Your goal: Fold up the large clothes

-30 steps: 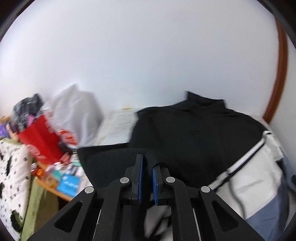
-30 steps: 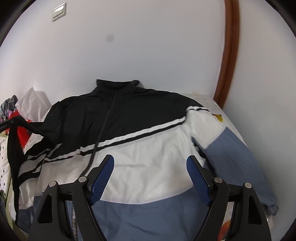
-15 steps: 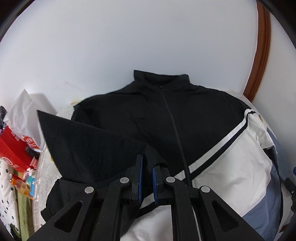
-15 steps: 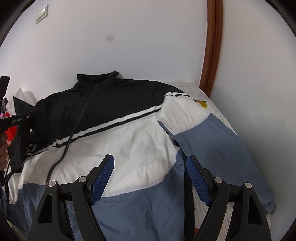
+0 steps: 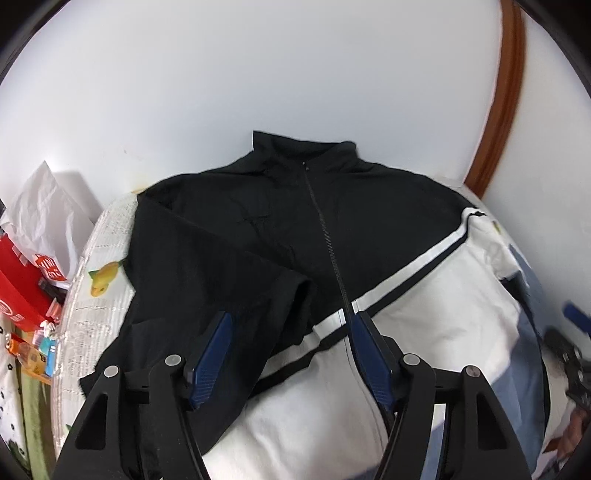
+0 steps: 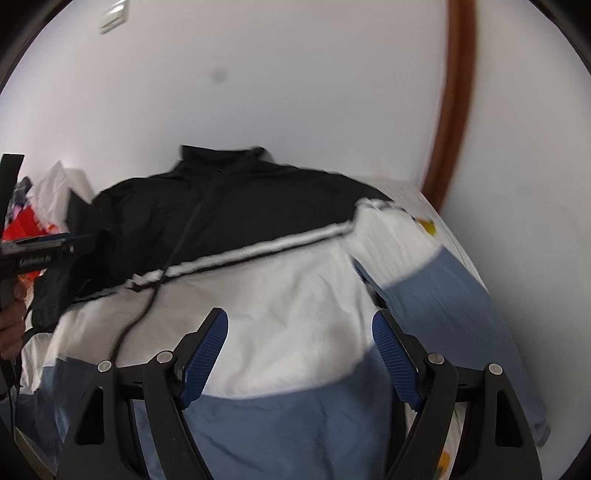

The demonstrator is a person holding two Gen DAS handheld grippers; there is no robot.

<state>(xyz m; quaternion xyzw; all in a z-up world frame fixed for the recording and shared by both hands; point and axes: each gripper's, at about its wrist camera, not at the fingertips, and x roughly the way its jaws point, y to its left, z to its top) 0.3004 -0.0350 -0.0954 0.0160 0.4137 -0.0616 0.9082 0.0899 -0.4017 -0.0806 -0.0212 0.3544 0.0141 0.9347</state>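
Jacket (image 5: 369, 236) spread flat on bed (image 5: 107, 236), black sleeve (image 5: 207, 280) folded inward. Left hand-held gripper (image 5: 290, 354) opening, nothing pinched; right hand-held gripper (image 6: 301, 354) spread, closing slightly. Best smoothed flat before grasping opposite sleeve (image 6: 450, 295).

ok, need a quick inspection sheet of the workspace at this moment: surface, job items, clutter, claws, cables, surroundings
surface: pale quilted cover with a yellow fruit print, mostly under the garment.
job's things: jacket in black, white and blue lies face up, zipped, collar toward the wall; black sleeve folded in across the chest; blue sleeve lies spread out.
clutter: white bag, red box and small packets beside the cover's edge.
claws: left claw is opening, nothing pinched; right claw open above the white panel.
cables: nothing seen.
surroundings: white wall, brown wooden trim, wall switch.
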